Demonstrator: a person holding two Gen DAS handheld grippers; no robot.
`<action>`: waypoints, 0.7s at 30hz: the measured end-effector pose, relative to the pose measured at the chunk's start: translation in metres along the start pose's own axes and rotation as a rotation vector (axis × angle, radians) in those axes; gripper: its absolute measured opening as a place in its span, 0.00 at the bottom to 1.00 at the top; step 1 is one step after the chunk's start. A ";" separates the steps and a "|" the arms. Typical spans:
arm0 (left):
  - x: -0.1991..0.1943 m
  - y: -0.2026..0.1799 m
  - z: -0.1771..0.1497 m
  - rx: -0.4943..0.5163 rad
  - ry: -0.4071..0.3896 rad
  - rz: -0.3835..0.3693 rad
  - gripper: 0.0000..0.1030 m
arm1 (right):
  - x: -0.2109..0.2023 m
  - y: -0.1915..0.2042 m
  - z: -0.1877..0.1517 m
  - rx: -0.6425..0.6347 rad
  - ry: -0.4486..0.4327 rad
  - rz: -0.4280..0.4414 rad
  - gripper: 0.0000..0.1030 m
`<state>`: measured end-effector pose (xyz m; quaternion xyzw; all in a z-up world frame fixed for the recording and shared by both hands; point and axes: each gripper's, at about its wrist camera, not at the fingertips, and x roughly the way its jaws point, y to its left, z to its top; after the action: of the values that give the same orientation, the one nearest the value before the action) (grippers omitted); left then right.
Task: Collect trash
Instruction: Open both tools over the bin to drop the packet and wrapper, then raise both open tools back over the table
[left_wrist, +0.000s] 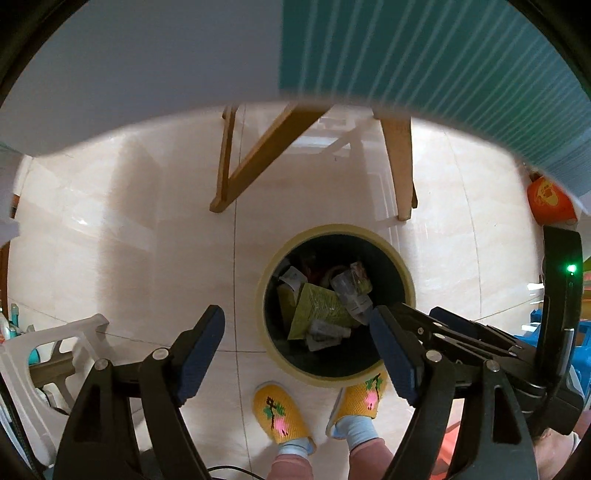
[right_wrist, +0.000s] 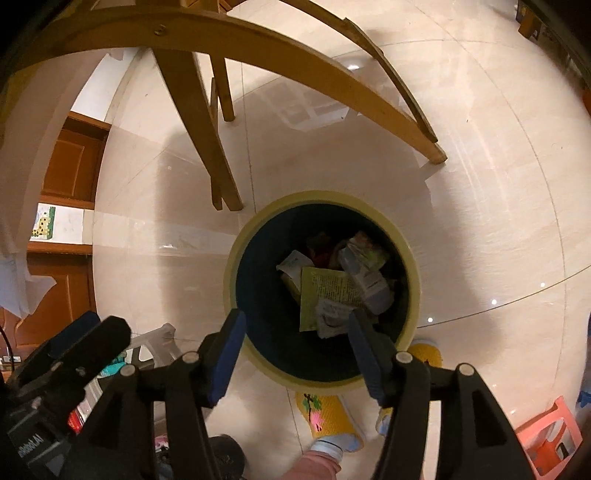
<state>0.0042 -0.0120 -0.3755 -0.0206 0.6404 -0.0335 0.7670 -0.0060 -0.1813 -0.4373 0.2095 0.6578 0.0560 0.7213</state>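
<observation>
A round trash bin with a pale yellow rim (left_wrist: 334, 229) stands on the tiled floor, also in the right wrist view (right_wrist: 321, 197). Inside lie a green wrapper (left_wrist: 317, 308) (right_wrist: 328, 291), a crumpled clear bottle (left_wrist: 351, 291) (right_wrist: 365, 273) and paper scraps. My left gripper (left_wrist: 295, 354) is open and empty, above the bin's near-left edge. My right gripper (right_wrist: 295, 350) is open and empty, over the bin's near rim. The right gripper also shows at the right of the left wrist view (left_wrist: 480, 339).
Wooden table legs (left_wrist: 229, 166) (right_wrist: 207, 140) stand just beyond the bin. The table edge with a teal cloth (left_wrist: 443, 66) hangs above. My yellow slippers (left_wrist: 277, 413) are next to the bin. A white stool (left_wrist: 44, 362) is left, a pink stool (right_wrist: 546, 439) right.
</observation>
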 end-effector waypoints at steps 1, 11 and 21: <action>-0.007 0.000 0.000 -0.001 -0.001 0.000 0.77 | -0.007 0.003 -0.001 -0.005 0.002 -0.003 0.57; -0.116 0.006 0.007 -0.014 -0.045 -0.006 0.77 | -0.101 0.040 -0.006 -0.084 -0.009 0.015 0.57; -0.239 0.001 0.023 0.009 -0.142 0.005 0.77 | -0.225 0.095 -0.013 -0.264 -0.052 0.052 0.57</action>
<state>-0.0152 0.0077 -0.1368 -0.0181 0.5842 -0.0329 0.8108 -0.0290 -0.1727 -0.1943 0.1308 0.6203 0.1552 0.7577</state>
